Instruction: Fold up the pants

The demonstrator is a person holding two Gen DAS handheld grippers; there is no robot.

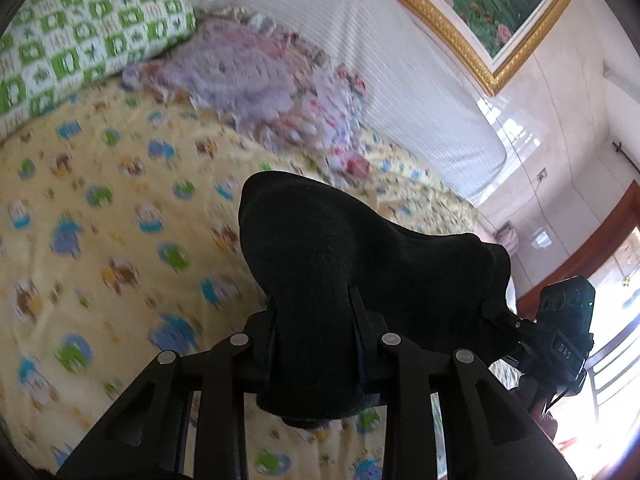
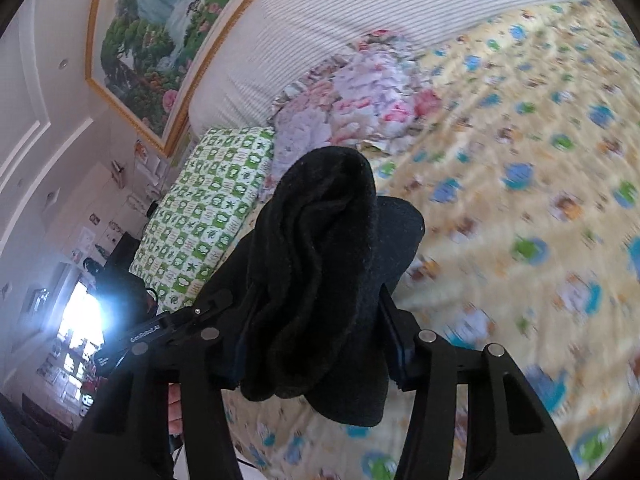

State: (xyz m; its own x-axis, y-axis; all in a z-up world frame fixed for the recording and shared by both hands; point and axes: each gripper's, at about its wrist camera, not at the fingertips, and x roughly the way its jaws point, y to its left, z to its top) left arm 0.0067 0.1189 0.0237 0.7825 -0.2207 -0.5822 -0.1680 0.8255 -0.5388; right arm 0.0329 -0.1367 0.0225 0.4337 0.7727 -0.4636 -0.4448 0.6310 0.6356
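Observation:
The black pants (image 1: 328, 248) hang bunched above the bed, held up between both grippers. In the left wrist view my left gripper (image 1: 314, 314) is shut on a thick fold of the black cloth, which hides the fingertips. The same cloth stretches right to my right gripper (image 1: 514, 326), which clamps its far edge. In the right wrist view the pants (image 2: 320, 240) bulge up between the fingers of my right gripper (image 2: 316, 338), shut on the wad. My left gripper (image 2: 192, 316) grips the cloth just to the left.
Below lies a bed with a yellow cartoon-print sheet (image 1: 100, 240). A green checked pillow (image 1: 80, 32), a crumpled floral blanket (image 1: 260, 80) and a striped white headboard cushion (image 1: 400, 60) sit at its head. A gold-framed painting (image 1: 500, 12) hangs on the wall.

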